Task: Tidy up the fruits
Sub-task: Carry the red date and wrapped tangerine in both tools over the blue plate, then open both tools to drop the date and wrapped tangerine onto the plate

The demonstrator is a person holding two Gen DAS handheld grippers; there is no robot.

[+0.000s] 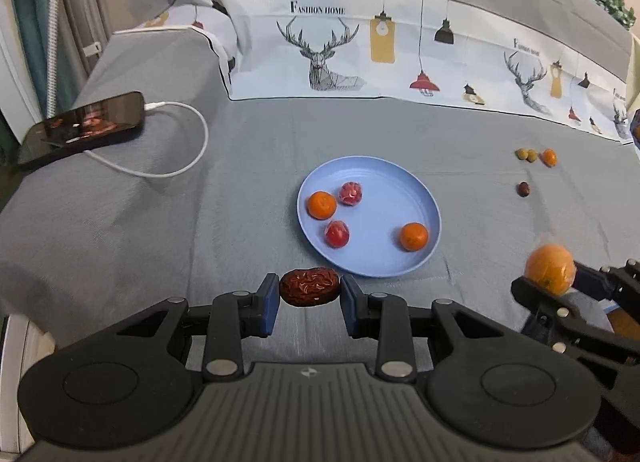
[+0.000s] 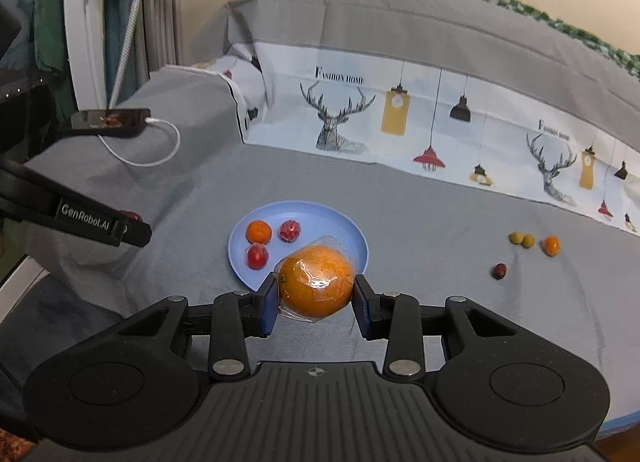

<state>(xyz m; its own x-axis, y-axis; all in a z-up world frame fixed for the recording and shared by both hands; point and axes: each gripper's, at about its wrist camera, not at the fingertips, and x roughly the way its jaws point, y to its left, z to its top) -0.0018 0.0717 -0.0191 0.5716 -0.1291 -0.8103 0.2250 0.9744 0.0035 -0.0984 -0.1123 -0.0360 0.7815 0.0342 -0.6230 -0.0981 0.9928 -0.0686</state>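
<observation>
A: What lies under it all?
B: A bed in a grey cover (image 1: 120, 202), with a blue plate (image 1: 416, 198) mid-frame carrying two small oranges and two red fruits.
A: And the tools?
B: The left tool (image 1: 310, 294) is clamped on a wrinkled red date (image 1: 310, 286), low centre. The right tool (image 2: 316, 298) grips a wrapped orange (image 2: 316, 282) (clear film around it) in front of the plate's near rim.
A: Anything loose?
B: Small fruits (image 1: 532, 154) at the right.

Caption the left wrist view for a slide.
Left gripper carries a wrinkled red date toward the blue plate of fruit.
</observation>
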